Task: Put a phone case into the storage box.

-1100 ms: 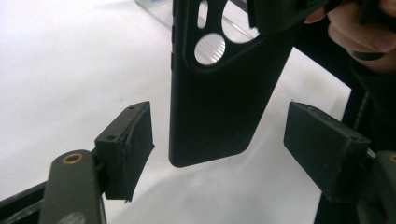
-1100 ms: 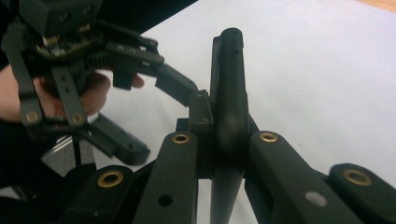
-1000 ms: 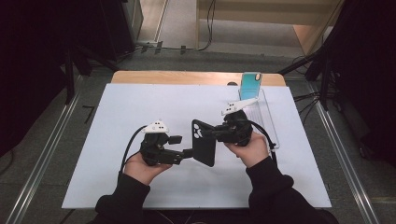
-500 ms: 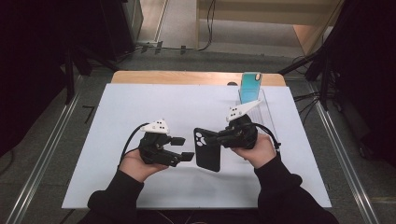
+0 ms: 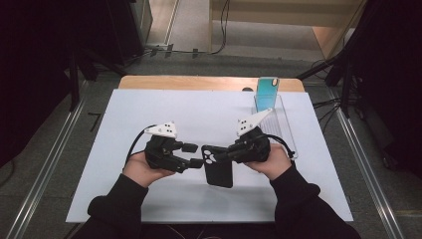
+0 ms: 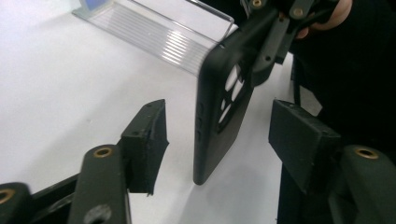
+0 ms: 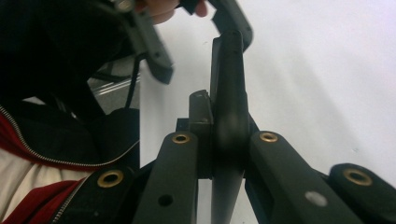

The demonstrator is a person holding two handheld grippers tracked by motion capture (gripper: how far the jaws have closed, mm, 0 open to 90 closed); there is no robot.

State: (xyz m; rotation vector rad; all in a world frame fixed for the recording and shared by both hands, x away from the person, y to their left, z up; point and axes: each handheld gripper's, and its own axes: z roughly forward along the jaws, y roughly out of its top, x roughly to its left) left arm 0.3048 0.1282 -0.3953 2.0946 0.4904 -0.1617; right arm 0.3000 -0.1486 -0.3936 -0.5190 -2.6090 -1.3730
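Desk (image 5: 149, 104), white top, person seated at the near edge. Clear plastic stand (image 5: 278, 119) at the far right, a teal phone (image 5: 266, 90) propped at its far end.

Black phone case (image 5: 218, 167) held above mid-desk, between the two hands, camera cut-out end toward the right hand.

Right hand-held gripper (image 5: 225, 153): clenched on the case at its upper end, pads pressing both faces in the right gripper view (image 7: 229, 154).

Left hand-held gripper (image 5: 195, 155): released, jaws astride the case's lower part with gaps either side, seen in the left gripper view (image 6: 217, 140). Jaws have just been closing; the case (image 6: 219, 116) stands between them, untouched.

Step in hand, as I read it: a handover or two-handed hold of the case. Next move calls for the left jaws to finish closing squarely on the case's faces while the right grip holds firm.
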